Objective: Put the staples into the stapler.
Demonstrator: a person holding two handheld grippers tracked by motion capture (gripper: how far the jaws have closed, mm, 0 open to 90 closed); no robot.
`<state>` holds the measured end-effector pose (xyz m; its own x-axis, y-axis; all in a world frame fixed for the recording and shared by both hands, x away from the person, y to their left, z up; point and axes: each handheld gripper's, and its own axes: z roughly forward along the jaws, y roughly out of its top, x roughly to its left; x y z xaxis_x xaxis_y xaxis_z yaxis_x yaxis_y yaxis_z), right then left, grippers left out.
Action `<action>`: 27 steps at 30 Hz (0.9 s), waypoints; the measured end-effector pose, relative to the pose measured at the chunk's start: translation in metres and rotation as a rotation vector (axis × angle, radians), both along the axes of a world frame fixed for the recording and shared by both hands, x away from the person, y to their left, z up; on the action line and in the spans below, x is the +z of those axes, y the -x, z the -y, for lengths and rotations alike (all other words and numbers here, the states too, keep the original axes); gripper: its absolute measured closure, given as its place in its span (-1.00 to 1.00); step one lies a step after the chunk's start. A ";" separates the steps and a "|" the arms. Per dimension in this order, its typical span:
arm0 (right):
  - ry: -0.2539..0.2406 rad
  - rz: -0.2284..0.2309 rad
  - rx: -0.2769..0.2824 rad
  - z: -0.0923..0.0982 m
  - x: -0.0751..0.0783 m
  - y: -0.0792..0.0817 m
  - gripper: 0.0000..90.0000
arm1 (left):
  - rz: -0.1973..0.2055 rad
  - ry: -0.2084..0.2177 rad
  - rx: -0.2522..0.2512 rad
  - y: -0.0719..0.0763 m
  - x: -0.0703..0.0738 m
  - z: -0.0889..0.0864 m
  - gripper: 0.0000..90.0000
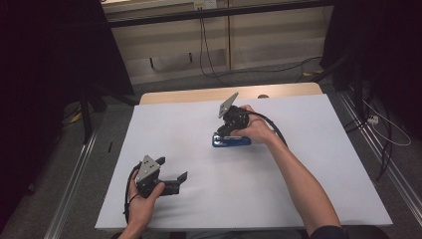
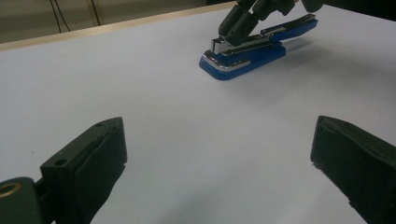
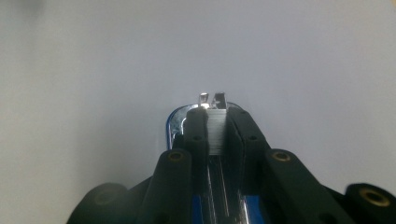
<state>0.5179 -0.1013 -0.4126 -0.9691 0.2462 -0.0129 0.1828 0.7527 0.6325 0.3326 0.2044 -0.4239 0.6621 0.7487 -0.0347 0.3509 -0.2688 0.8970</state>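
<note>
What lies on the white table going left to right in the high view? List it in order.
Left gripper, held open in the left hand → blue stapler with the right gripper shut on it → right hand.

My left black two-jaw gripper (image 1: 171, 174) rested low near my side, its 2 jaws spread wide. My right black two-jaw gripper (image 1: 222, 133) tilted downward at arm's reach, its 2 jaws pinched nearly together.

Dim overhead light; soft shadows; blurred close-ups
</note>
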 end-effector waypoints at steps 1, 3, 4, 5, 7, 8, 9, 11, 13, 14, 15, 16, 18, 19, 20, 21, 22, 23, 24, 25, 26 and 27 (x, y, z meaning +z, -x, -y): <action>-0.003 -0.001 0.003 0.000 0.000 -0.001 0.76 | -0.004 0.000 -0.001 0.000 0.000 0.000 -0.92; -0.004 -0.007 -0.001 0.000 0.000 0.000 0.76 | -0.008 0.003 0.002 -0.001 -0.001 0.000 -0.92; -0.005 -0.006 -0.001 0.000 0.000 0.000 0.76 | -0.009 0.001 0.000 -0.001 -0.001 0.000 -0.92; -0.005 -0.006 0.000 0.000 0.000 0.000 0.76 | -0.011 0.001 -0.003 -0.001 -0.001 0.000 -0.92; -0.007 -0.005 0.001 -0.001 0.000 -0.001 0.76 | -0.007 0.003 -0.007 0.000 -0.001 0.001 -0.92; -0.007 -0.005 -0.001 -0.001 0.000 -0.001 0.75 | -0.007 0.004 -0.008 0.000 -0.001 0.001 -0.92; -0.007 -0.006 -0.004 -0.001 0.000 -0.001 0.75 | -0.007 0.002 -0.006 0.000 -0.001 0.001 -0.92; -0.008 -0.004 -0.006 -0.002 0.000 -0.001 0.74 | -0.007 0.003 -0.001 -0.001 -0.001 0.001 -0.92; -0.013 -0.003 -0.005 -0.003 -0.001 -0.001 0.74 | -0.009 0.002 0.001 0.000 -0.001 0.000 -0.92; -0.013 -0.002 -0.004 -0.003 -0.001 -0.001 0.74 | -0.009 0.002 0.000 -0.001 -0.001 0.000 -0.92; -0.010 -0.002 -0.003 -0.003 0.000 -0.001 0.74 | -0.011 0.003 0.001 0.000 -0.001 0.000 -0.92; -0.011 -0.002 -0.005 -0.003 0.000 -0.001 0.75 | -0.008 0.000 -0.002 -0.001 -0.001 0.000 -0.92; -0.015 -0.003 -0.006 -0.003 -0.001 -0.001 0.75 | -0.009 -0.001 -0.007 -0.001 -0.001 0.001 -0.92; -0.012 -0.004 -0.006 -0.003 -0.001 -0.001 0.74 | -0.009 -0.002 -0.007 -0.001 -0.001 0.001 -0.92; -0.014 -0.003 -0.005 -0.002 -0.001 -0.001 0.74 | -0.009 -0.002 -0.007 -0.001 -0.001 0.001 -0.92; -0.015 -0.003 -0.005 -0.002 -0.001 -0.001 0.74 | -0.009 -0.002 -0.008 -0.001 -0.001 0.001 -0.92; -0.015 -0.008 -0.008 -0.002 -0.001 -0.001 0.74 | -0.009 -0.001 -0.007 -0.001 -0.001 0.001 -0.92; -0.017 -0.009 -0.009 -0.002 -0.001 -0.001 0.74 | -0.009 -0.001 -0.007 -0.001 -0.001 0.001 -0.92; -0.017 -0.009 -0.009 -0.002 -0.001 -0.001 0.73 | -0.009 0.000 -0.006 -0.001 -0.001 0.001 -0.92; -0.017 -0.009 -0.009 -0.002 -0.001 -0.001 0.73 | -0.011 0.003 -0.004 -0.001 -0.001 0.001 -0.92; -0.017 -0.011 -0.011 -0.002 -0.001 -0.001 0.73 | -0.010 0.001 -0.006 -0.001 -0.001 0.001 -0.92; -0.022 -0.011 -0.014 -0.002 -0.001 -0.001 0.73 | -0.010 0.000 -0.007 -0.001 -0.001 0.001 -0.92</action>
<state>0.5192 -0.0992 -0.4134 -0.9657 0.2595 0.0032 0.2000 0.7361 0.6466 0.3335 0.2037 -0.4250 0.6667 0.7441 -0.0417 0.3581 -0.2707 0.8936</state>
